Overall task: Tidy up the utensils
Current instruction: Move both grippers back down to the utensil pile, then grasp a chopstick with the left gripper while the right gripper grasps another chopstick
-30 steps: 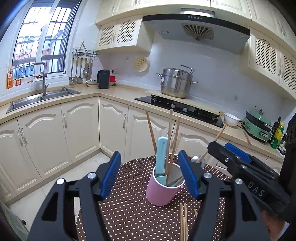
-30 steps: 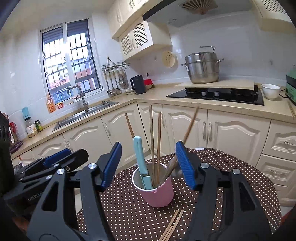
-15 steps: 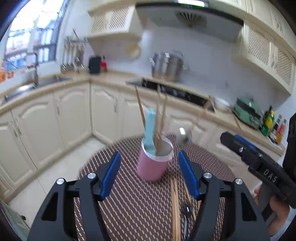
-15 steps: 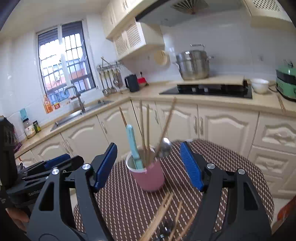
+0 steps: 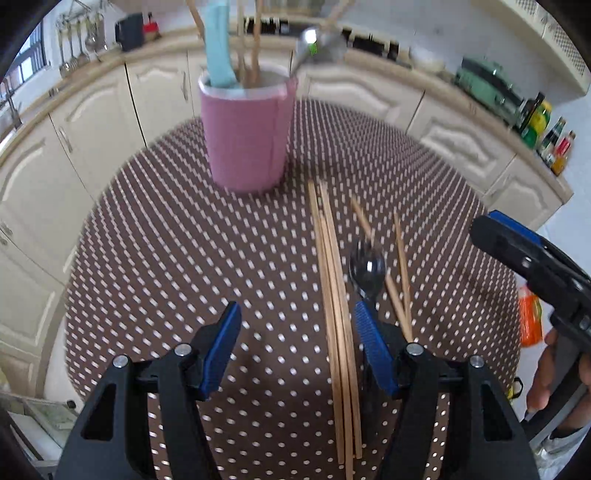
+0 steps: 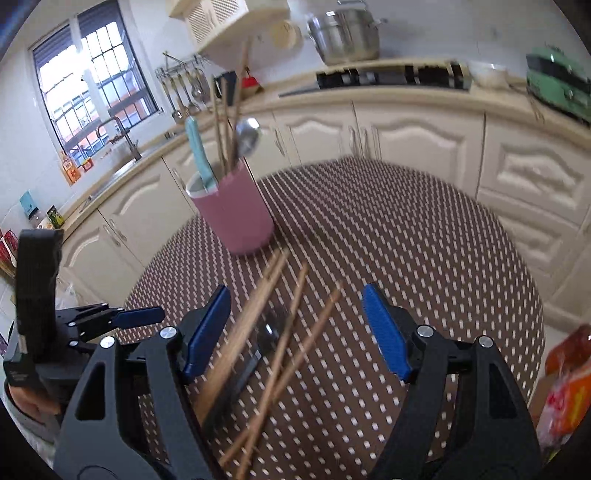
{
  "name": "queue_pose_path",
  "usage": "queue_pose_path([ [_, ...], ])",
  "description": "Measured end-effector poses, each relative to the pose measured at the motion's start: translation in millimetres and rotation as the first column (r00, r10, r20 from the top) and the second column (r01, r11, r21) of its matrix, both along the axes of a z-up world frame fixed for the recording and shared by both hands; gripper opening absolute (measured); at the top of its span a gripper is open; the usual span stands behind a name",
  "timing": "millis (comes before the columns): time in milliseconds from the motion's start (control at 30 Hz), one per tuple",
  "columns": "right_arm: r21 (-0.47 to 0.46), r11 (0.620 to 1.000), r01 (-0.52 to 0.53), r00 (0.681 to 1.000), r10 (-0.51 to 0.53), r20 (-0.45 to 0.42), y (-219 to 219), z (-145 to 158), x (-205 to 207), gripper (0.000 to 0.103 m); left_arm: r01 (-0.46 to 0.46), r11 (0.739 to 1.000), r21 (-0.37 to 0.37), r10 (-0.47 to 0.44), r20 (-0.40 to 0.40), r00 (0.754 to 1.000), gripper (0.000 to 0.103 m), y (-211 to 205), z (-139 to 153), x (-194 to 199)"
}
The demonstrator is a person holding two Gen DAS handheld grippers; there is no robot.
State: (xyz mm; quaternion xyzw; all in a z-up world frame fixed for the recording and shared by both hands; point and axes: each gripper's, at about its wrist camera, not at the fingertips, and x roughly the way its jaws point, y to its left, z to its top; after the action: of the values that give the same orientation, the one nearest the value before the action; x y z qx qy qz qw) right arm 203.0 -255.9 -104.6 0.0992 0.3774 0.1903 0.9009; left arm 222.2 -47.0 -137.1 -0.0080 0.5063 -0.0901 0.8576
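We see a round table with a dotted cloth (image 5: 166, 258), bare and roomy on its left half. The pink cup (image 5: 246, 133) stands at the far side; loose chopsticks (image 5: 334, 295) and a spoon (image 5: 366, 271) lie near us, right of centre. Our left gripper (image 5: 297, 347) tilts steeply down, jaws wide and empty. Our right gripper (image 6: 295, 328) slants down above the chopsticks, jaws wide, gripping nothing.

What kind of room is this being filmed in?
A home kitchen, by the look of it. A large steel steamer pot sits by a black hob on the cream counter, a sink tap stands under the barred window, and ladles hang from a wall rack.
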Motion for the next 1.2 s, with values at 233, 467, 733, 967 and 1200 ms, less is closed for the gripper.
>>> queue_pose_path([
  [233, 0.028, 1.0, 0.002, 0.999, 0.0, -0.054, -15.5, -27.2, -9.1, 0.073, -0.009, 0.991, 0.133, 0.012, -0.022, 1.0, 0.063, -12.6, -24.8, 3.2],
  [467, 0.048, 0.999, -0.004, 0.997, 0.007, -0.076, -23.0, -32.5, -11.6, 0.073, -0.037, 0.987, 0.154, 0.044, -0.04, 0.998, 0.067, -15.6, -29.8, 12.9],
  [733, 0.017, 1.0, 0.003, 0.993, -0.001, -0.115, -21.8, -39.7, -4.9, 0.073, -0.04, 0.983, 0.18, 0.046, -0.033, 0.998, 0.057, -22.1, -30.2, 21.4],
  [967, -0.077, 0.997, 0.01, 0.986, -0.023, -0.164, -7.5, -47.7, 8.7, 0.073, 0.003, 0.989, 0.145, -0.003, -0.004, 1.0, 0.008, -38.8, -34.1, 26.2],
  [1200, -0.215, 0.977, -0.003, 0.987, -0.032, -0.159, 18.2, -48.8, 17.6, 0.073, -0.036, 0.996, 0.081, 0.038, -0.019, 0.999, 0.005, -22.8, -35.3, 9.2],
])
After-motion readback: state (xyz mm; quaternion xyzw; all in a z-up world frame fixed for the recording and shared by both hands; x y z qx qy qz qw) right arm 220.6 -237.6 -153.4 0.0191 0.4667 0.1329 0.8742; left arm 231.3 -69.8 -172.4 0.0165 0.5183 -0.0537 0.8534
